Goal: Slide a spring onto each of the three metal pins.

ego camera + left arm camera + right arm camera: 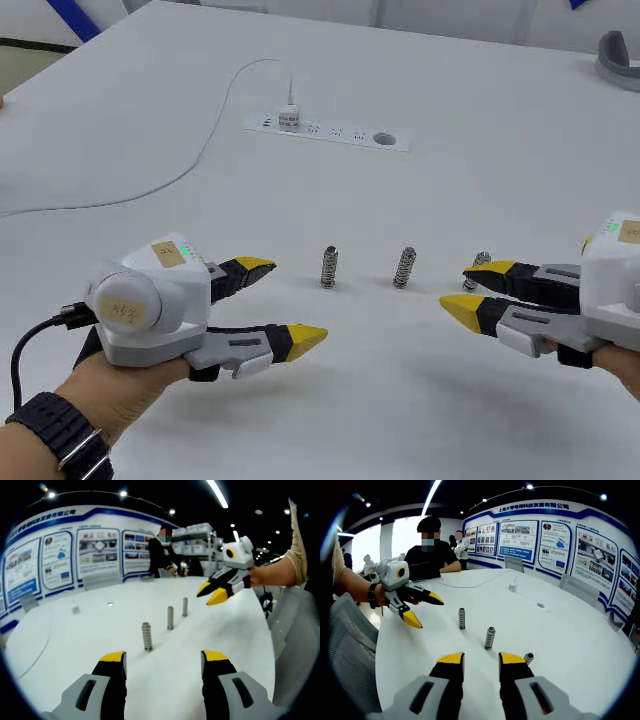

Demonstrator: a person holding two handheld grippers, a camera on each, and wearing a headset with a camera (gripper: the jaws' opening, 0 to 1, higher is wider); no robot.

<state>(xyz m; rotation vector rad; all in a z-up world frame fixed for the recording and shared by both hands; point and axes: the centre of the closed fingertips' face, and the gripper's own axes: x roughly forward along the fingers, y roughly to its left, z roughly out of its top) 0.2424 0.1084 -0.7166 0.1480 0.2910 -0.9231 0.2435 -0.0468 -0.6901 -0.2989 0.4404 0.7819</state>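
Now left tool [290, 300] and right tool [462, 287] hover level, parted, facing each other.

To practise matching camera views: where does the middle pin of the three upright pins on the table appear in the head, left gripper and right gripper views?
Head view: middle pin, just right of centre.
Left gripper view: second in the row running away, near the centre.
Right gripper view: second in the row, below centre.
Shared landmark: the white plug on the table off to one side of the row.
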